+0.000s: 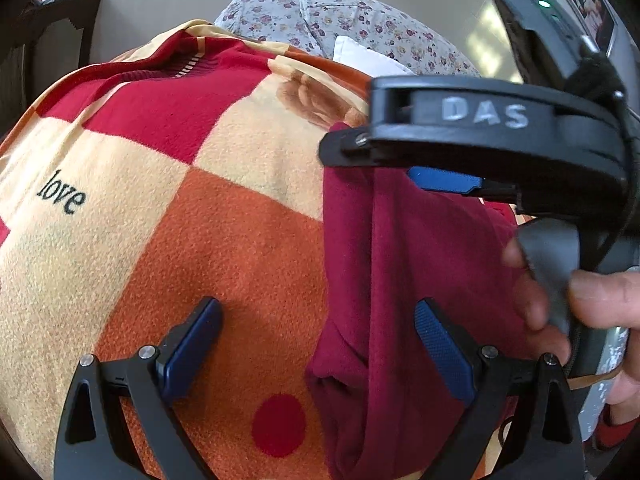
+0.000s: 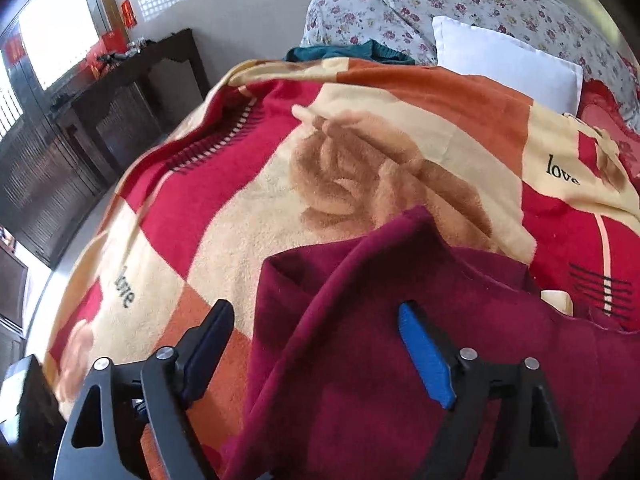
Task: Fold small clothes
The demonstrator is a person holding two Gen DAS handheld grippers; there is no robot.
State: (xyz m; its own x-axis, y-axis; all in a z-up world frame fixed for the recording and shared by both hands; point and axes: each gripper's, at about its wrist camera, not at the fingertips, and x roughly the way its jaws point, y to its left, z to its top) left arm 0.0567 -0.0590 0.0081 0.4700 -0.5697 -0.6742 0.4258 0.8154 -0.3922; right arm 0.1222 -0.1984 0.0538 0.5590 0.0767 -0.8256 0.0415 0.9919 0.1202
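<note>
Claws (image 1: pixel 316 344) (image 2: pixel 320 344) open over maroon garment (image 2: pixel 380 360), long axis running fwd.

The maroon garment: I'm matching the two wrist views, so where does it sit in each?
Left wrist: the maroon garment fills the lower right, under the right tongs.
Right wrist: it fills the lower centre and right, between the open fingers.
Shared landmark: the brown rose print on the blanket.

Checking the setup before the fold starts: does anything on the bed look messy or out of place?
The dark red fleece garment lies rumpled on the checked fleece blanket, with raised folds rather than flat. A teal cloth is bunched at the blanket's far edge. Nothing looks damaged.
</note>
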